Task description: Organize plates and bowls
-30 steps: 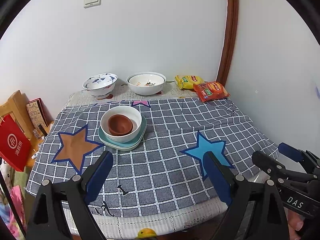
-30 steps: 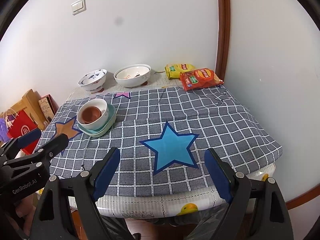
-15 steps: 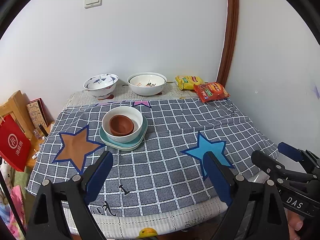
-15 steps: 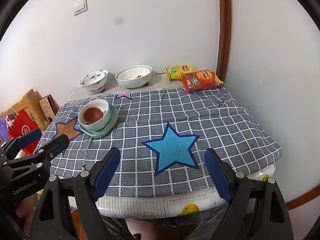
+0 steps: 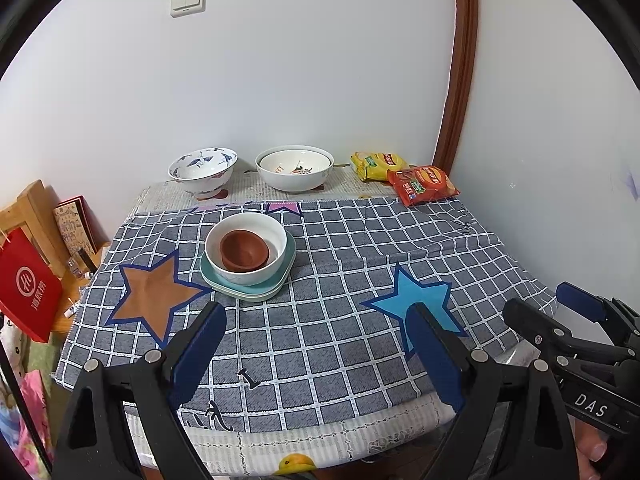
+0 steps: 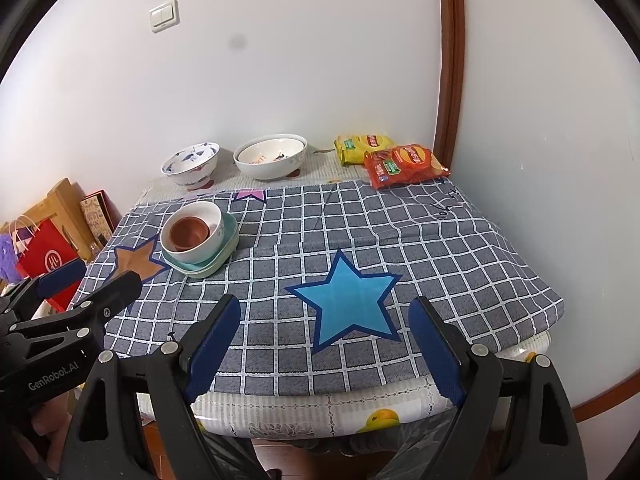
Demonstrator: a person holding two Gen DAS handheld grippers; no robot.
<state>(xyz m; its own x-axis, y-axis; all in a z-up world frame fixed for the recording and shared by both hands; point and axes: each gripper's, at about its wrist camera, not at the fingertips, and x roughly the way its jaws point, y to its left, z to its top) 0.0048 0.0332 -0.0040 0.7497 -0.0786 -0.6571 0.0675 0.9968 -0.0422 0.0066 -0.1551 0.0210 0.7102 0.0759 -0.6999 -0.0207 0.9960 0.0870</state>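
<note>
Standing ahead and left of both grippers, the nested stack, a brown clay bowl [image 5: 243, 254] in a white ceramic bowl [image 5: 276, 258] on pale green square plates [image 5: 244, 294], lies nearer the left gripper [image 5: 316, 354]. Its jaws gape wide and empty. The right gripper [image 6: 326, 354], equally wide and empty, faces the blue fabric star [image 6: 346, 306].

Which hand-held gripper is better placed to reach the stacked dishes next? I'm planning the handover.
Left, probably. The stack lies just ahead of the left hand-held gripper, near its left finger. From the right hand-held gripper it sits far off to the left. Both are open and empty.

table [image 5: 320, 446], checked cloth [image 5: 340, 340], 2 bowls [image 5: 202, 172]
</note>
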